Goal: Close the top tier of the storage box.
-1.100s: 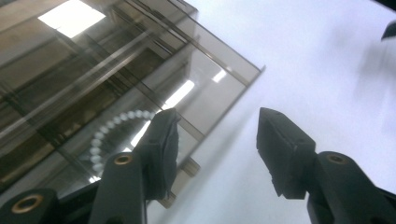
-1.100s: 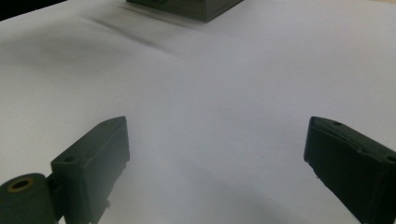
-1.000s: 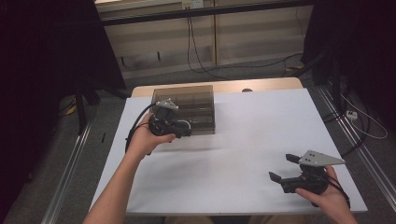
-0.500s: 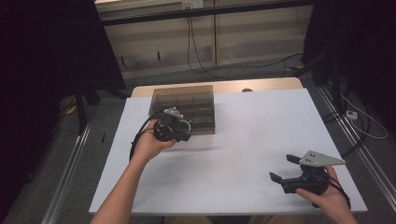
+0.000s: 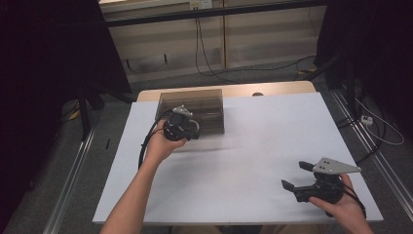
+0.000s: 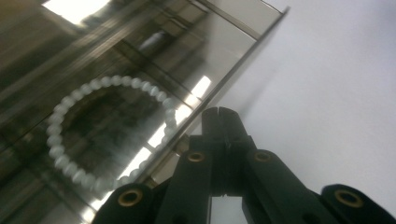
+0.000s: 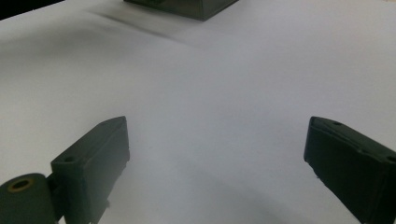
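left gripper [image 5: 194,131]: jaws closed, nothing between, tips at near wall of smoked box [image 5: 212,100] | bead bracelet [image 6: 100,128]: inside, beyond wall (left hand nearer) | right gripper [image 5: 295,175]: jaws apart, empty, well right

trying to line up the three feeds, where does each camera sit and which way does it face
High view: above the person's side, looking forward and down on the white table; both forearms, left tool and right tool show.
Left gripper view: rides the left tool, jaws shut, facing the smoky clear box with a white bead bracelet seen through it.
Right gripper view: rides the right tool, jaws open, looking low across the table.
Shared: the box appears in all three views.
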Action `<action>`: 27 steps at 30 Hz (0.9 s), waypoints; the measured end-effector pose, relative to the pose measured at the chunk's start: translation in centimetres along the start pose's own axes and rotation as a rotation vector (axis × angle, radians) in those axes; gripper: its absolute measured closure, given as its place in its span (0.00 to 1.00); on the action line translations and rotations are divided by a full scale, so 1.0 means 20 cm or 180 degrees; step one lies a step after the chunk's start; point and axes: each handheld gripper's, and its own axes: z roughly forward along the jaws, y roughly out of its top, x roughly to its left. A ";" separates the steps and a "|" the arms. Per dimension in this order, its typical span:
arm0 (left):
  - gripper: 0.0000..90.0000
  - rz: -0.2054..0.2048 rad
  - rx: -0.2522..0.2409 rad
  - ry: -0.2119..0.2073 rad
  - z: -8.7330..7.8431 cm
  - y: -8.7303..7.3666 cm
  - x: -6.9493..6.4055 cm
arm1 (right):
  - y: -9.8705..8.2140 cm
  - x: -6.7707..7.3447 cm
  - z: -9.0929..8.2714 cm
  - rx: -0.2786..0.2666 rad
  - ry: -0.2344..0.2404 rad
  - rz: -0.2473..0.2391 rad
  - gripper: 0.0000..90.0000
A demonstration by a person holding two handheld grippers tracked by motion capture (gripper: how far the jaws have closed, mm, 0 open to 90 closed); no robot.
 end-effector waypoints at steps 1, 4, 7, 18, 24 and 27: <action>1.00 -0.0038 -0.0020 0.0020 0.00 0.00 0.02 | 0.00 0.00 0.00 0.0003 -0.0001 -0.0005 0.07; 1.00 -0.0096 -0.0042 0.0035 0.01 0.00 0.06 | 0.00 0.00 0.00 0.0006 0.0000 -0.0002 0.07; 1.00 -0.0161 -0.0130 0.0089 0.03 0.00 0.10 | -0.01 -0.01 0.00 0.0010 -0.0001 -0.0011 0.07; 1.00 -0.0242 -0.0417 0.0145 0.05 0.02 0.12 | -0.01 -0.01 -0.02 -0.0004 -0.0031 0.0015 0.07; 0.74 -0.0296 -0.0548 -0.0075 -0.04 -0.07 0.03 | -0.02 -0.01 -0.03 -0.0001 -0.0042 0.0018 0.07; 0.64 -0.0253 -0.0612 -0.0115 -0.10 -0.15 0.00 | -0.02 -0.01 -0.02 0.0006 -0.0037 0.0023 0.07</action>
